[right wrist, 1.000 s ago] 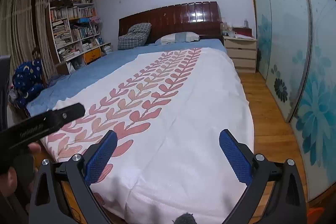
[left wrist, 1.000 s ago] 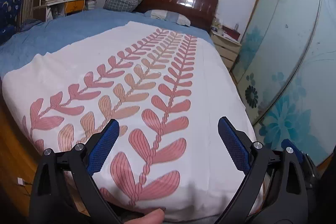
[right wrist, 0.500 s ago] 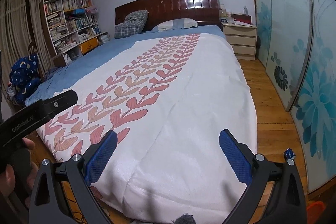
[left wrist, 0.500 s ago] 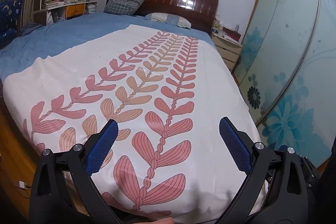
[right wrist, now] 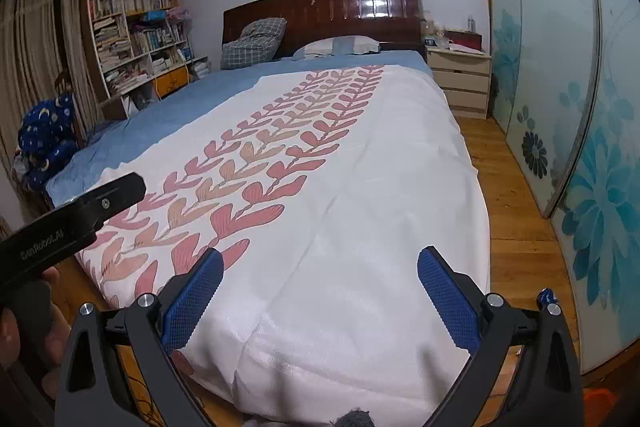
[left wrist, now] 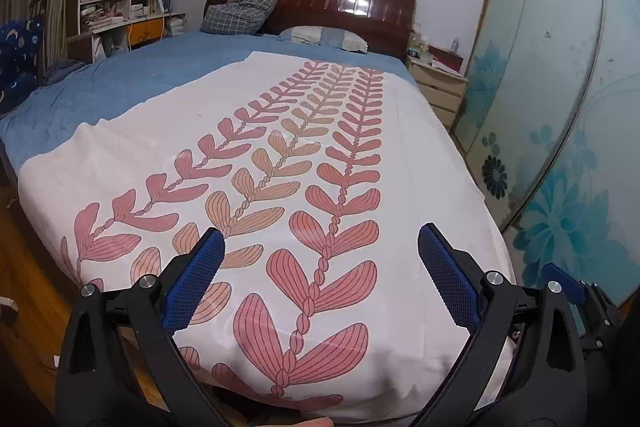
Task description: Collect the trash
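Two pairs of blue-padded fingers are spread wide, and nothing sits between either pair. My left gripper (left wrist: pixel 318 281) hangs over the foot of the bed, its pads (left wrist: pixel 194 279) framing only printed cloth. My right gripper (right wrist: pixel 320 301) is just as wide apart and empty, held over the bed's near corner; at nine o'clock in its view I see the black body of my left tool (right wrist: pixel 72 223) and my own hand (right wrist: pixel 24 327) around its handle.

Past the fingertips lies a white coverlet (left wrist: pixel 408 163) with three rows of pink and orange leaf sprigs running toward twelve o'clock. It is smooth, with a few soft creases, and I can make out no wrapper, paper or scrap on it, so I cannot tell where any trash lies. Under it a blue sheet (left wrist: pixel 132 83) shows at ten o'clock. At twelve stand a checked pillow (left wrist: pixel 240 13) and a dark wooden headboard (left wrist: pixel 340 3). A crowded bookshelf (right wrist: pixel 136 35) fills ten o'clock, a pale nightstand (right wrist: pixel 460 79) sits at one, and flowered sliding doors (right wrist: pixel 560 99) run down three o'clock above the wood floor (right wrist: pixel 516 195).
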### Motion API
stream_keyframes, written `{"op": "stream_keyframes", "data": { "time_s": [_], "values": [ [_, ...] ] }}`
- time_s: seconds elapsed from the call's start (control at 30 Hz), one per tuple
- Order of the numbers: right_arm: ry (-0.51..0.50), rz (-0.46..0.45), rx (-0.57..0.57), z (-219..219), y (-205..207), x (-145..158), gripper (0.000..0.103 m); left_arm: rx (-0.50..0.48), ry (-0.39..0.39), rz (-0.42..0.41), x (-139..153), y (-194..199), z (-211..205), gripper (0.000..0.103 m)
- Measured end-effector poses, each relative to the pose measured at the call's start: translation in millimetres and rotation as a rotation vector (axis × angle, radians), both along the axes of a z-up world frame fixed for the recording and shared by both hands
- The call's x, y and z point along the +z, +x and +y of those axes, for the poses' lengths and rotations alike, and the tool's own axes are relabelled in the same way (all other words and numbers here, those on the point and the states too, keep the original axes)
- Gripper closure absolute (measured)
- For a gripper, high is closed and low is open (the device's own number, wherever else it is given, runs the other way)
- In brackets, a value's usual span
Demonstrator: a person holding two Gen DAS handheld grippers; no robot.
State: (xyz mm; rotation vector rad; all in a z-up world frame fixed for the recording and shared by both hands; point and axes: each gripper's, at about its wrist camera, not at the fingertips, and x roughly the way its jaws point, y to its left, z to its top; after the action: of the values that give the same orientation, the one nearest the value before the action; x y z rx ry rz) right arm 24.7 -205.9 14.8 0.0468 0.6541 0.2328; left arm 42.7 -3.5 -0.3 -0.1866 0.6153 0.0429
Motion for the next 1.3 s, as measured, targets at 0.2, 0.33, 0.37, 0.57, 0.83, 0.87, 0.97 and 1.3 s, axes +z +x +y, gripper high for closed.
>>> {"op": "stream_keyframes", "data": {
  "time_s": [0.2, 0.33, 0.37, 0.57, 0.83, 0.87, 0.97, 1.3],
  "values": [
    [-0.004, 0.005, 0.002, -1.2, 0.1, -1.3, 0.007, 0.005, -0.005, -0.004, 0.7, -1.5, 1.5, 0.007],
    [-0.006, 0.009, 0.007, -1.0, -0.3, -1.1, 0.007, 0.009, -0.010, -0.006, 0.7, -1.5, 3.9, 0.007],
    [-0.006, 0.009, 0.007, -1.6, -0.6, -1.5, 0.007, 0.011, -0.012, -0.006, 1.0, -1.7, 4.5, 0.007],
    [-0.010, 0.013, 0.011, -1.9, -0.5, -1.1, 0.007, 0.012, -0.011, -0.006, 0.7, -1.3, 5.9, 0.007],
    [-0.015, 0.004, 0.012, 0.7, -1.1, 0.0, 0.007, 0.011, -0.010, -0.008, 1.2, -1.9, 5.9, 0.007],
    [-0.015, 0.006, 0.013, 0.7, -0.9, -0.7, 0.007, 0.011, -0.007, -0.009, 1.2, -2.0, 6.1, 0.007],
    [-0.013, 0.007, 0.011, 0.9, -1.4, -1.1, 0.007, 0.014, -0.005, -0.011, 1.2, -2.2, 7.3, 0.007],
    [-0.017, 0.008, 0.013, 0.8, -0.6, -0.7, 0.007, 0.021, -0.011, -0.007, 0.1, -2.7, 10.0, 0.007]
  ]
}}
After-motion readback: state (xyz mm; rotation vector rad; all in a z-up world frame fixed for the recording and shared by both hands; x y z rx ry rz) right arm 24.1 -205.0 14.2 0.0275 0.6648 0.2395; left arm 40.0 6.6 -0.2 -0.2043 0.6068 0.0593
